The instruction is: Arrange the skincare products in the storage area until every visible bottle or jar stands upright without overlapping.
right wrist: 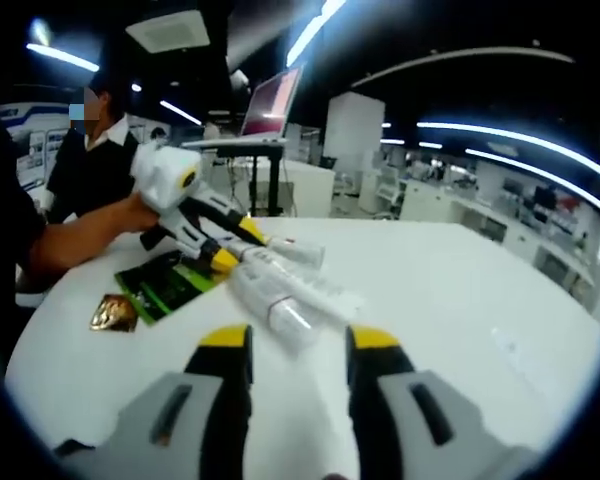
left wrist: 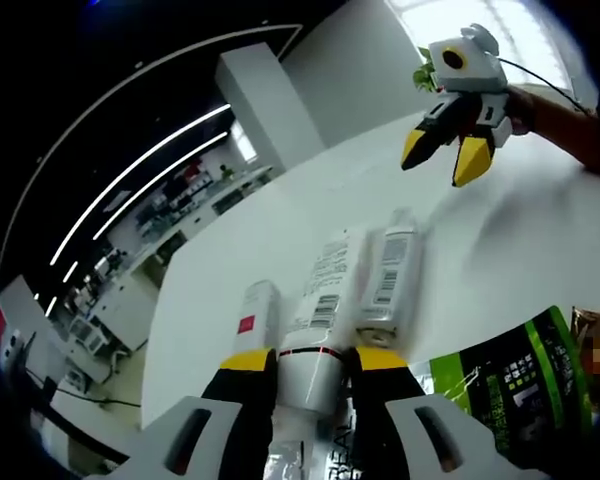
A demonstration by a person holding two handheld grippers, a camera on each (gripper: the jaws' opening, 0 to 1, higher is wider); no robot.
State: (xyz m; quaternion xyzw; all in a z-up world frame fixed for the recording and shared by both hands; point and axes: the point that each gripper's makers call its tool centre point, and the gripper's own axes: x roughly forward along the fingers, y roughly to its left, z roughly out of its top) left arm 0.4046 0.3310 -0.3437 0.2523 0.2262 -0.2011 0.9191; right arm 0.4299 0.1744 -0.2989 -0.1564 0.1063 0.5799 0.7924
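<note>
Three tubes lie flat side by side on the white tabletop (left wrist: 540,230), and none of them is standing yet, so I'd say the job is barely started. In the left gripper view the left gripper (left wrist: 311,362) has its jaws closed around the middle tube (left wrist: 320,330), gripping it near the cap end, with the small tube (left wrist: 255,318) just to its left and the right tube (left wrist: 390,280) touching or nearly touching it on the other side. The right gripper (left wrist: 450,150) hovers over the far part of the tabletop, well apart from the tubes, with its jaws spread and nothing between them. A green packet (left wrist: 515,380) lies near on the right, with what looks like a small gold sachet (right wrist: 113,312) beside it. For doing this step well, my guess is to lift the middle tube straight up before tipping it, so it doesn't drag its neighbours along, then swing the cap end down and set it on a bare patch away from the packet. It's slim and probably tippy, so I'd hold on until it sits square, and maybe bring the free gripper in to steady it.
</note>
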